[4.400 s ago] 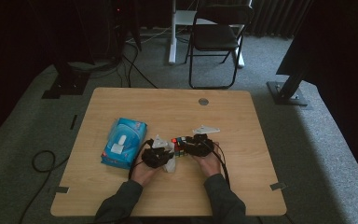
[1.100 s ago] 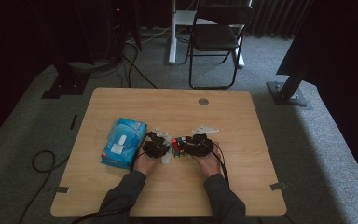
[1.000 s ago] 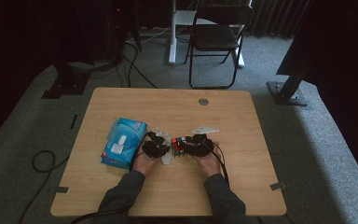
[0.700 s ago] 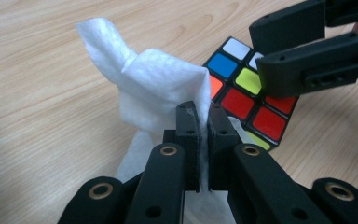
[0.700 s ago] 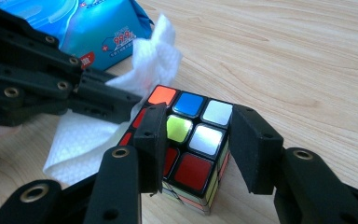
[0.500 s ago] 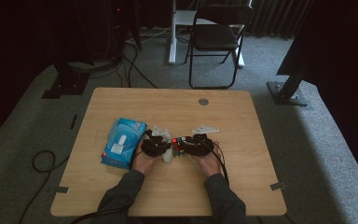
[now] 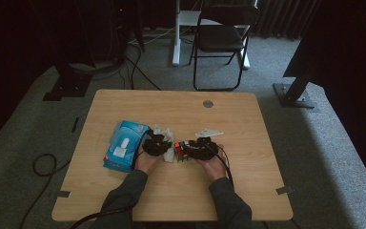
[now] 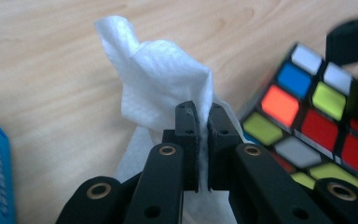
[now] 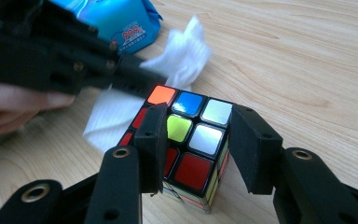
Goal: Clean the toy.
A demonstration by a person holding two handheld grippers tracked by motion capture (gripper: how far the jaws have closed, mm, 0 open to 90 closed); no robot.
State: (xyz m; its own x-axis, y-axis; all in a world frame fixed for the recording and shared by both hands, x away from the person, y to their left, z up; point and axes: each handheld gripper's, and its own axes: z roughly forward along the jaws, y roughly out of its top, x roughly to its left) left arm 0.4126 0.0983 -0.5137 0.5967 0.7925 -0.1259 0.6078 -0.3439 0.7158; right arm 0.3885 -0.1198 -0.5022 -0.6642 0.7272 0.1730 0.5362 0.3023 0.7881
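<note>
My left gripper [image 8: 203, 112] is shut on a crumpled white wipe [image 8: 163, 79], whose top rises above the fingertips. Beside it on the table stands a colourful puzzle cube [image 8: 307, 126]. In the right gripper view, my right gripper [image 9: 198, 135] is shut on the puzzle cube [image 9: 191, 140], one jaw on each side, with the wipe [image 9: 182, 56] and the left gripper [image 9: 74, 65] just behind it. From above, the left gripper [image 7: 164, 148] and right gripper [image 7: 190, 149] face each other at the table's middle, the cube [image 7: 182, 150] between them.
A blue pack of wipes [image 7: 124, 145] lies left of the left hand, also seen as the pack [image 9: 116, 18] behind the left gripper. The wooden table [image 7: 248, 191] has a round grommet [image 7: 208, 103] near its far edge. A folding chair [image 7: 221, 38] stands beyond the table.
Since the oldest frame the left gripper has moved a little away from the person with the wipe. Over the last second nothing has visibly shifted.
</note>
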